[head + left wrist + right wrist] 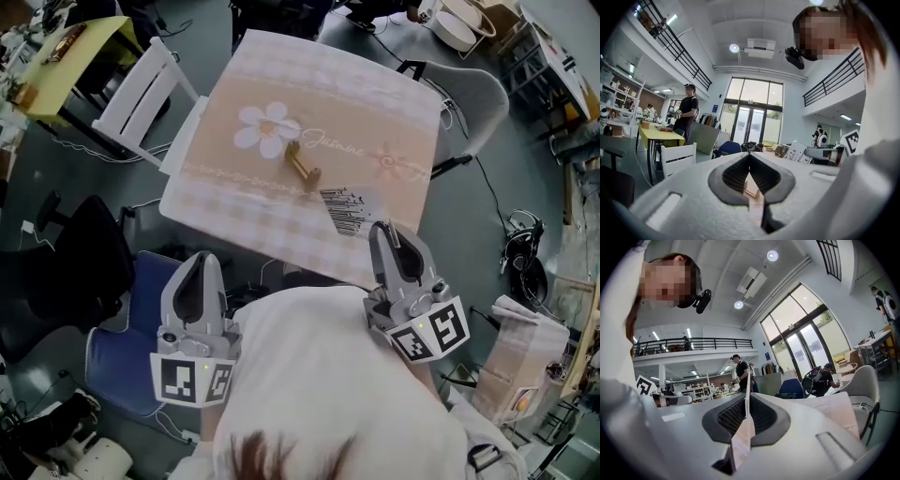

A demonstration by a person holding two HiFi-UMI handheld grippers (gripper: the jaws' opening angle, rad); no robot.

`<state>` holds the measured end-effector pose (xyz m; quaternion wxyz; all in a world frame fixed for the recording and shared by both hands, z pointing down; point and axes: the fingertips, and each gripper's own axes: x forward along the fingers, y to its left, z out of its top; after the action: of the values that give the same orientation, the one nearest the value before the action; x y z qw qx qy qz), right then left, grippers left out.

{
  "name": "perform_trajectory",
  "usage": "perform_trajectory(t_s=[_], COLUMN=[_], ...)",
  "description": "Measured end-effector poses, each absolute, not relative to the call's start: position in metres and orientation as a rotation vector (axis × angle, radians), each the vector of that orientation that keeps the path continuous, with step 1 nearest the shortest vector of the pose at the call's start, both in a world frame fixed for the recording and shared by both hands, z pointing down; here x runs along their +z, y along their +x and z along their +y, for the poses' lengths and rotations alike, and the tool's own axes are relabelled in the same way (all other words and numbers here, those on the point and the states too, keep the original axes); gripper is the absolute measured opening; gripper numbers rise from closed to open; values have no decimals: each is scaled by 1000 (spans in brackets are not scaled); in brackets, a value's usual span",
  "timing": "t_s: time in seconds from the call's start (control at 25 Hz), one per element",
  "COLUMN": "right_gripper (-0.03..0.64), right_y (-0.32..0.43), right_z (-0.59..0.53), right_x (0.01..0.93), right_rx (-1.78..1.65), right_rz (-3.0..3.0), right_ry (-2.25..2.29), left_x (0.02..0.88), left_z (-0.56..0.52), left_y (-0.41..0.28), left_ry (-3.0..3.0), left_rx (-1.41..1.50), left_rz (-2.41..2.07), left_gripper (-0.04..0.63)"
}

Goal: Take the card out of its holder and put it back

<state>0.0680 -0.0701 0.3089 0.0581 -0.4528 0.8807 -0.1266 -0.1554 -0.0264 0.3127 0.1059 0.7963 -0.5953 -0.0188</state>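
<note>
On the table's cloth (281, 84), printed with a daisy, a small brass card holder (302, 167) lies with no card in it. The white card (347, 210), printed with barcode stripes, hangs over the table's near edge. My right gripper (380, 231) is shut on its near end. In the right gripper view the card (742, 442) stands edge-on, pinched between the dark pads (761, 416). My left gripper (195, 270) hovers off the table at the lower left. Its tips meet in the left gripper view (750, 155), and it holds nothing.
A white slatted chair (141, 94) stands at the table's left, a grey shell chair (473, 94) at its right, and a blue chair (122, 347) beneath my left gripper. A yellow table (70, 56) is at far left. Cables (525, 248) lie on the floor.
</note>
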Motion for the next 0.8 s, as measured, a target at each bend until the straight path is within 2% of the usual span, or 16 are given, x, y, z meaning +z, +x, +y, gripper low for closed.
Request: perform_trajectory(t_s=[0.8], right_gripper=[15], right_y=[66], right_z=[-77], right_x=[318], right_rx=[-442], right_rz=[2714], right_ry=[-1369], left_x=[309], left_z=[-35], left_y=[-138], left_ry=[2364], left_rx=[-83], left_rz=[-1701], left_gripper=[0])
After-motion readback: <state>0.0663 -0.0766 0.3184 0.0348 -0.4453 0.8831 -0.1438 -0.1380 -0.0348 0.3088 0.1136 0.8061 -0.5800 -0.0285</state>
